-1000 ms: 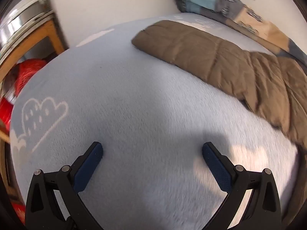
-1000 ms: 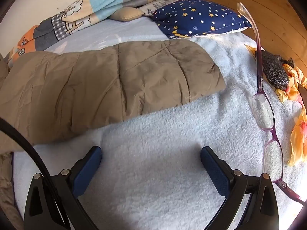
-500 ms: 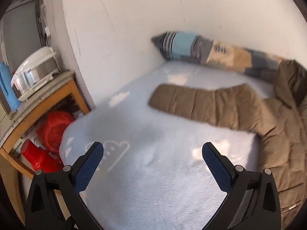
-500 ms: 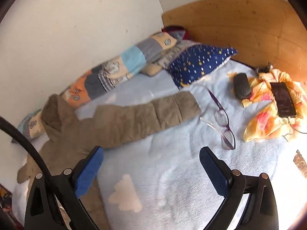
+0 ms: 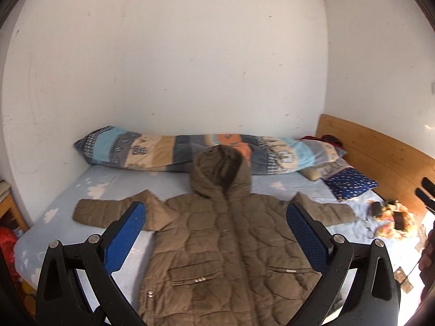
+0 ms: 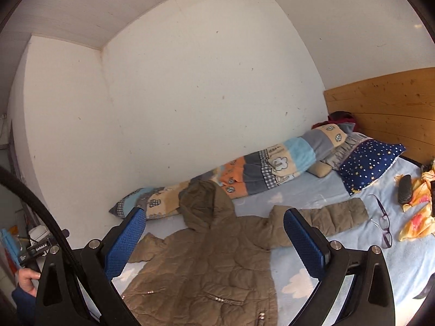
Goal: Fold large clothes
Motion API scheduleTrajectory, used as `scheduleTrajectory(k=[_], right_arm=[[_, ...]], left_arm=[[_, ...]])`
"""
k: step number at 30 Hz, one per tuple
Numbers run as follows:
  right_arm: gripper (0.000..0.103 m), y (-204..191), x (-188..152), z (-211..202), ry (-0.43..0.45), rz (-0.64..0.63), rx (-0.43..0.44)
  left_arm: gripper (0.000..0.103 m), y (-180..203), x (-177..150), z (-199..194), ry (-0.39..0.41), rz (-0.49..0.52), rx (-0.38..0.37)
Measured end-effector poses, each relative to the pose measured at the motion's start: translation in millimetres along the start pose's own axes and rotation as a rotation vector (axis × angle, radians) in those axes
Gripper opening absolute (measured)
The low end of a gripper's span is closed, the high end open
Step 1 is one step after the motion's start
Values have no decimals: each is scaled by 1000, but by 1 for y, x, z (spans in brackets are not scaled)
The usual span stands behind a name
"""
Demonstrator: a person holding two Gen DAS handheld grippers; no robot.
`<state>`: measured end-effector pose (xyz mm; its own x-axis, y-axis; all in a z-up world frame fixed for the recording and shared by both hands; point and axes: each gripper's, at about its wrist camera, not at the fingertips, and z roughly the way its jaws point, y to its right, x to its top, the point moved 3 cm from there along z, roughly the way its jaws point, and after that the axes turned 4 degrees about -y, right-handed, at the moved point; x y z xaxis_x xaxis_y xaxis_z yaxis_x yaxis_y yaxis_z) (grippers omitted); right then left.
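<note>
1. Both tongs stand wide apart and hold nothing: the left gripper (image 5: pixel 216 233) fills the lower part of its own frame, and the right gripper (image 6: pixel 214 233) does the same in the right wrist view, each with blue pads on black arms.
2. Between and behind the left pair of fingers lies the brown padded coat (image 5: pixel 225 250), spread flat on the light blue bedsheet (image 5: pixel 114 187), front side up, in the lower centre of the frame.
3. Its hood (image 5: pixel 220 174) points toward the upper centre and touches the long patchwork bolster (image 5: pixel 152 149) that runs along the white wall.
4. One sleeve (image 5: pixel 108 213) stretches to the left of the frame, the other sleeve (image 5: pixel 326 212) to the right, both lying flat on the sheet.
5. In the right wrist view the coat (image 6: pixel 206 269) sits in the lower centre, hood (image 6: pixel 206 203) toward the bolster (image 6: pixel 244 171).
6. To the right of the frame, a navy star pillow (image 6: pixel 367 163) leans near the wooden headboard (image 6: pixel 386 108).
7. Purple glasses (image 6: pixel 383 228) lie on the sheet just beside the sleeve end, near a yellow cloth (image 6: pixel 418 214) and a dark case (image 6: pixel 404 188).
8. At the lower left edge a hand (image 6: pixel 27 277) grips a black handle.
</note>
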<state>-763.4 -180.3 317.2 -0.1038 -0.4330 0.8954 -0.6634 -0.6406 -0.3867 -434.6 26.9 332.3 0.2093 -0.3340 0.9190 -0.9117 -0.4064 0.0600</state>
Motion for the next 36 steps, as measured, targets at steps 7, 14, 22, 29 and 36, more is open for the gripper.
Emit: scheduleTrajectory(k=[7,14,22,29,36], right_arm=[[103,-27,-10,-4,-12,-42,55],[103,-5,-30,32,-70,9,-32],[103,80,-59,120,-203,23,-193],[98,165,-85,172,-300,316,-195],[98,180,-94,176,-317,394,-244]], left_arm=[[103,68,-10,-1,-59,45,-164],[103,23,-39,83,-142,26,-23],[103,-34,-72,190,-141,-13,149],[103,-63,-107,240,-262,-125,129],[103,-63,-122,248,-325,-122,126]])
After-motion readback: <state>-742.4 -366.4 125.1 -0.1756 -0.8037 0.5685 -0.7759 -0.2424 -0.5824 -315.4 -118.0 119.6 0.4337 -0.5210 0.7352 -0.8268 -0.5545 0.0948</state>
